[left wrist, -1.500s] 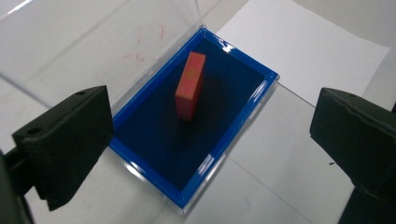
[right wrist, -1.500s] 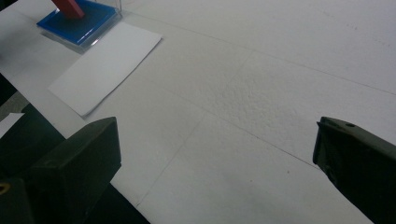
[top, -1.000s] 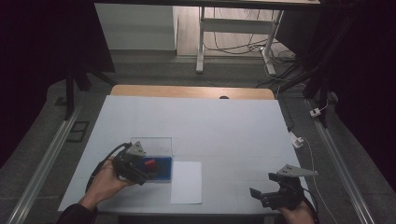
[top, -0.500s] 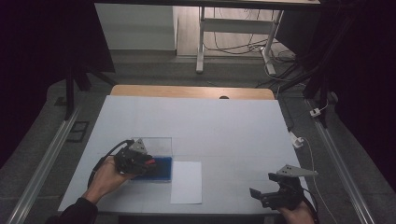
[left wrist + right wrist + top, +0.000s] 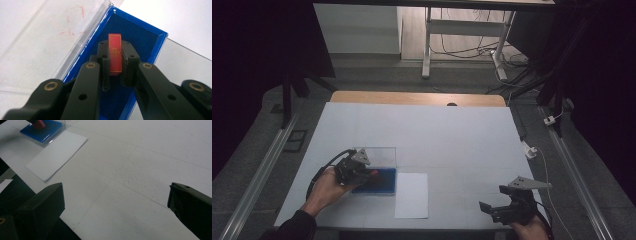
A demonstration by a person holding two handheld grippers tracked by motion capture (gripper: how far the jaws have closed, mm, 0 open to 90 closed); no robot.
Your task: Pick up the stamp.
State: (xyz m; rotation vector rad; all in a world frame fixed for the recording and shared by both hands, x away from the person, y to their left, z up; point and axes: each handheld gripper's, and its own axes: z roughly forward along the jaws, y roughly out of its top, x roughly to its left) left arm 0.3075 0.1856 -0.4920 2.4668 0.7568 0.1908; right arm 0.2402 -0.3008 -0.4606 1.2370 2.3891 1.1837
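A small red block (image 5: 115, 53) with a gold mark stands on edge in a shallow blue-lined case (image 5: 140, 35). The case's clear lid (image 5: 82, 37) lies open beside it. My left gripper (image 5: 115, 62) has just been closing, and its pads now press on the block's two sides. From above, the left gripper (image 5: 369, 175) lies over the case (image 5: 384, 182) at the table's front left. Its lid (image 5: 379, 155) stands up behind. My right gripper (image 5: 489, 207) rests at the front right, open (image 5: 115, 202), with bare table between the jaws.
A white sheet of paper (image 5: 412, 195) lies just right of the case, also seen as the sheet (image 5: 56, 152) near the blue case (image 5: 42, 131). The white table (image 5: 437, 130) ends in a wooden strip (image 5: 417, 98) at the back. A white plug (image 5: 529, 150) hangs off the right edge.
The left gripper shifted slightly over the blue case and its jaws closed around the red block. The right gripper kept still.
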